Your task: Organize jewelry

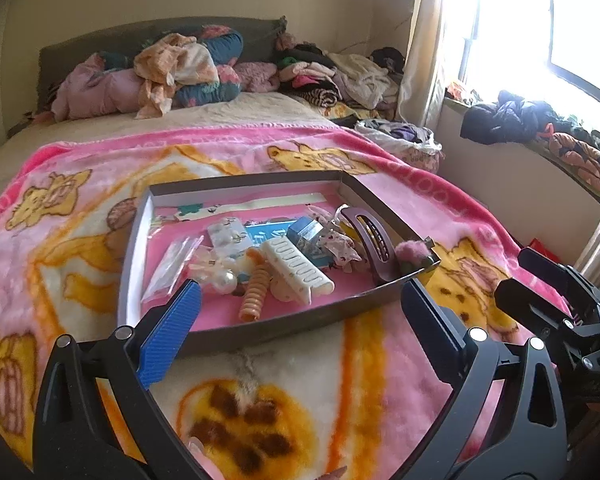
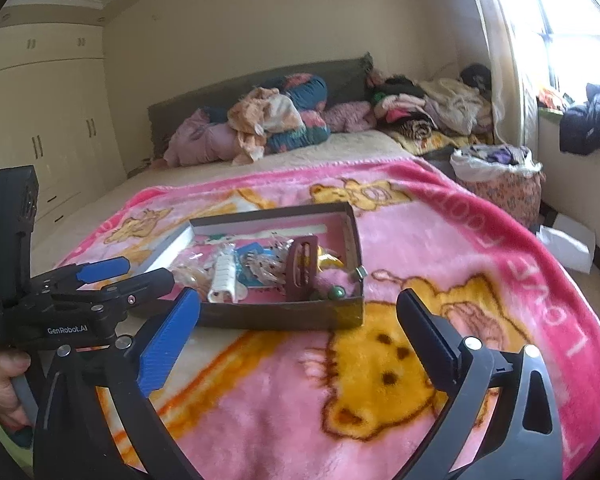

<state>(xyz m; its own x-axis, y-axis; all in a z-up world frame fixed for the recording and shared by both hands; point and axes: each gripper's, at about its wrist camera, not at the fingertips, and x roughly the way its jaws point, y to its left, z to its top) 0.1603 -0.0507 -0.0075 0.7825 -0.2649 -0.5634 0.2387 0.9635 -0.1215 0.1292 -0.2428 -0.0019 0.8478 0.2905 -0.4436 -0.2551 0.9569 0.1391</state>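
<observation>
A shallow brown tray point(image 1: 240, 184) with a pink floor lies on the pink cartoon blanket point(image 1: 80, 240). In it are a white hair clip point(image 1: 296, 270), an orange spiral hair tie point(image 1: 254, 294), a pearl piece point(image 1: 225, 280), a brown claw clip point(image 1: 374, 244), a small blue box point(image 1: 306, 230) and clear plastic packets. My left gripper point(image 1: 302, 296) hangs open just short of the tray's near wall, with nothing between its fingers. The right wrist view shows the tray point(image 2: 280, 318) and the brown claw clip point(image 2: 302, 268) ahead of my right gripper point(image 2: 300, 302), which is open and holds nothing. The left gripper point(image 2: 140, 276) is beside it.
Pillows and crumpled clothes point(image 1: 172, 72) are heaped at the head of the bed. A stuffed floral bag point(image 2: 500, 184) stands between the bed and the window wall. Dark clothes point(image 1: 512, 120) lie on the sill. Wardrobe doors point(image 2: 40, 132) line the left wall. A hand point(image 2: 0, 384) grips the left handle.
</observation>
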